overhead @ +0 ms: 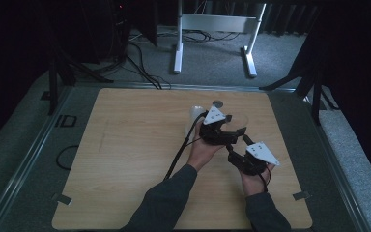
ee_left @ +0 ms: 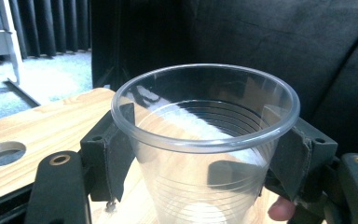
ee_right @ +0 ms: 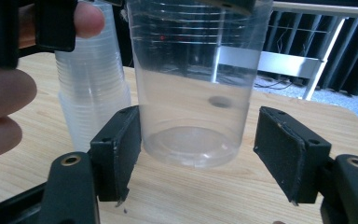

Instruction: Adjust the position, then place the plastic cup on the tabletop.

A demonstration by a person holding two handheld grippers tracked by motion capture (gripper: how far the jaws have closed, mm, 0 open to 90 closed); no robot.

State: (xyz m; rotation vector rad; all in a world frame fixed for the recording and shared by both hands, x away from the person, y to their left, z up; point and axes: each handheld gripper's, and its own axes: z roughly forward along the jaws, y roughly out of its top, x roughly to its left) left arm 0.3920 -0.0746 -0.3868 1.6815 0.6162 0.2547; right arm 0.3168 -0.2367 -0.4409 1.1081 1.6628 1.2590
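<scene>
Right gripper (ee_right: 198,154) fingers gape around the clear cup (ee_right: 193,79); left gripper (ee_left: 205,154) apparently clamps it.

One loose clear cup (ee_left: 205,140) and one stack of nested cups (ee_right: 93,93), the number in the stack too fine to count. Two hand-held grippers: the left (overhead: 221,126) and the right (overhead: 251,157). One counter (overhead: 125,159) with one round hole (ee_left: 2,153). Two hands.
</scene>
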